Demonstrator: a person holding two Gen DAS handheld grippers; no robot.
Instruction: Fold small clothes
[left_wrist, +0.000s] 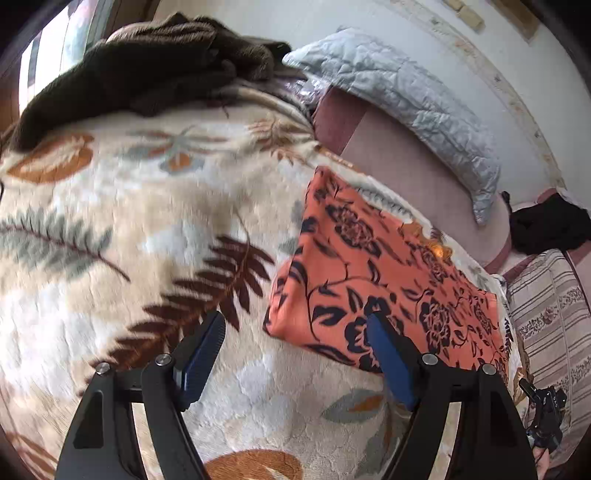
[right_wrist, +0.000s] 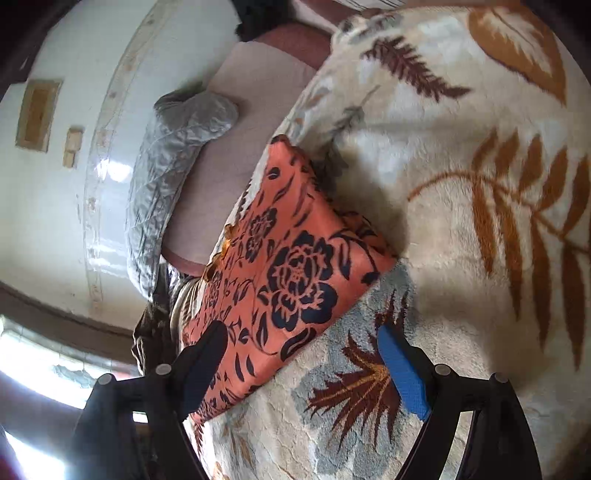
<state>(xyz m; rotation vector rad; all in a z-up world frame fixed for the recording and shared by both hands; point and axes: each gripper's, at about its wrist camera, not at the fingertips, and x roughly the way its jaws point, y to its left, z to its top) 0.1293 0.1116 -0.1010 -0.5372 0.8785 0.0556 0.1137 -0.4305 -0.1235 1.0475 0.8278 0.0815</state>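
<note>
The orange cloth (left_wrist: 384, 273), printed with dark flowers, lies folded into a flat packet on the leaf-patterned blanket (left_wrist: 147, 229) that covers the bed. In the left wrist view it sits right of centre, its far edge close to the blanket's edge, where a pink sheet (left_wrist: 402, 173) shows beyond. In the right wrist view the same cloth (right_wrist: 291, 266) runs slantwise from the near left toward the middle.

The left claw (left_wrist: 295, 328) is spread wide with nothing between its fingers; the right finger's blue pad (left_wrist: 391, 362) covers the near edge of the cloth, and whether it touches the fabric cannot be told. The right claw (right_wrist: 301, 343) is likewise spread and grips nothing; its left finger (right_wrist: 207, 358) stands dark over the cloth's near corner and hides it, while the other finger is over bare blanket.

Both views are smeared by motion, so the cloth's folds and layers are hard to count. A brown knitted garment (left_wrist: 147, 70) is heaped at the far left, cut off by the lens rim. A grey quilted pillow (left_wrist: 406, 103) lies along the white wall. At the right edge, a black item (left_wrist: 546, 225) and a striped cushion (left_wrist: 554, 314) are only partly in view
</note>
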